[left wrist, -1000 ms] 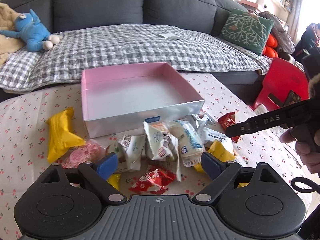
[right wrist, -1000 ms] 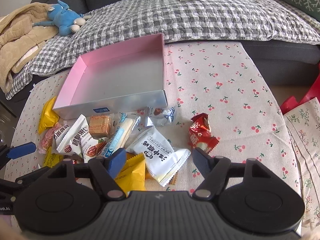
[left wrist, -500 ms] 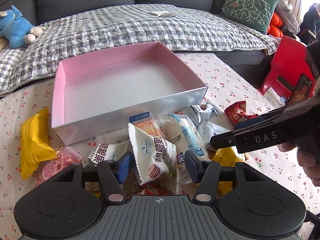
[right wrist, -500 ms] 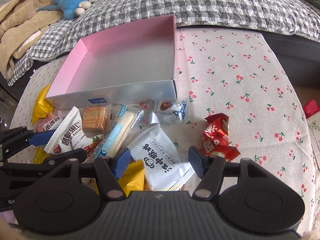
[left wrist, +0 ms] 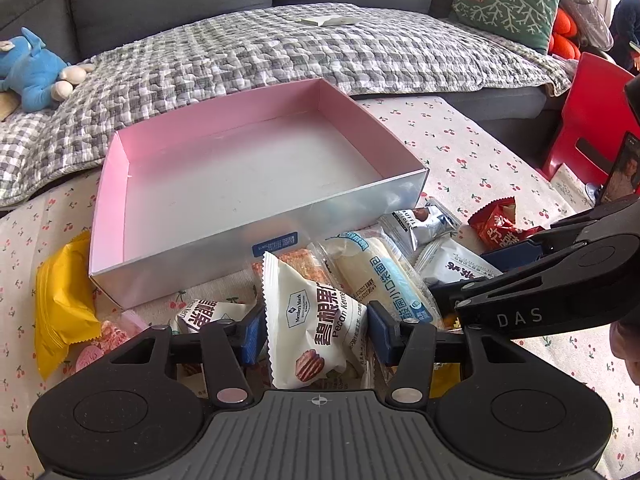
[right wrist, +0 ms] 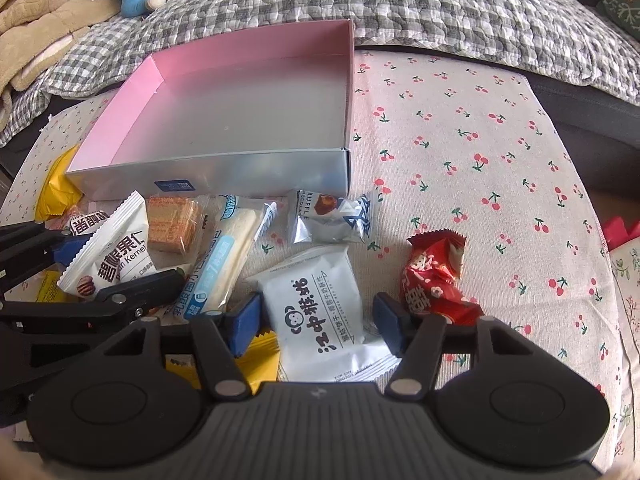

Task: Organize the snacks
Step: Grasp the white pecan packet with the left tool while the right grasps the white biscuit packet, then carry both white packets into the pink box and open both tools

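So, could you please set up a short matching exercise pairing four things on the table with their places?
Things:
1. pecan kernel packet
2. white biscuit packet
3. red candy wrapper
4. pink box

Places:
A. behind the snack pile
B. between the left gripper's fingers
C. right of the right gripper
D. between the right gripper's fingers

Pairs: 1-B, 2-D, 3-C, 4-A

Left gripper (left wrist: 316,334): black moulded body, ribbed grey centre plate with a crosshair mark, round discs at 4 and 8 o'clock, silver pivot screws, blue pads. Right gripper (right wrist: 318,324): same build; its arm reads "DAS" in white in the left wrist view.
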`<state>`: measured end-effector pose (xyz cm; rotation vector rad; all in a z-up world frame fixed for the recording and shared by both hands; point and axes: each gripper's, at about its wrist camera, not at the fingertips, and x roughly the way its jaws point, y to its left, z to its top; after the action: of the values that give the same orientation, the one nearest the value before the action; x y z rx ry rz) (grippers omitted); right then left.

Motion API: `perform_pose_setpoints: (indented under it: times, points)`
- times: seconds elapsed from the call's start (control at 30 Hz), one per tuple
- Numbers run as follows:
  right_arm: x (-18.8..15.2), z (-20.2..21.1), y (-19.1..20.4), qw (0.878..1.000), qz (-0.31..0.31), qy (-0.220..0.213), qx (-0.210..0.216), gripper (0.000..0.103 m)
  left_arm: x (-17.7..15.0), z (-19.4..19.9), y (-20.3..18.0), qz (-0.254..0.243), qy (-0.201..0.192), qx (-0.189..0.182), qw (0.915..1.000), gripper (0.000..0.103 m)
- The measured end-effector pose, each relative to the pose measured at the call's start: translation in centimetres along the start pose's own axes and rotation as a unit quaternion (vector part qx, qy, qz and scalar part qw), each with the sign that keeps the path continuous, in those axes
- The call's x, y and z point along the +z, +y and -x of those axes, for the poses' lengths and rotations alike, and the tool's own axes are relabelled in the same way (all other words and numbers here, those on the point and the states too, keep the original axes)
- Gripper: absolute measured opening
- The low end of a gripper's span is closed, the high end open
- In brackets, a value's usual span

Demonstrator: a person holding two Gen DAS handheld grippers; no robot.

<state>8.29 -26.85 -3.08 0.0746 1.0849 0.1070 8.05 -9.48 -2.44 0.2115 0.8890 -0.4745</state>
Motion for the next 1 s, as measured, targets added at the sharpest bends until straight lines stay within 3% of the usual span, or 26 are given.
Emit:
perform_pose_setpoints:
  times: [0.27,0.57,0.8,1.0]
  points:
    - [-0.1,0.7,-1.1,0.999,-0.04,-0.002,0.008,0.044,-0.3,0.5,0.6,0.017,-0.01,0.001,0.9998,0.042]
    - [0.3,2.0,-1.8,0.997,-0.069,-0.022,0.026,0.044,-0.2,1.8,1.9,0.056,-0.018,-0.016,0.9981,0.041]
    - [0.8,3.7,-1.8,0.994,-0.083,-0.046,0.053,0.044,1.6,3.8,2.6,0.068,-0.044,-0.025,0.9964,0.041]
    - [2.0,4.2,-1.4,0.99,-0.102,-0.062,0.07,0.044,3.7,4.0,3.7,0.068,-0.056,-0.001,0.9961,0.041]
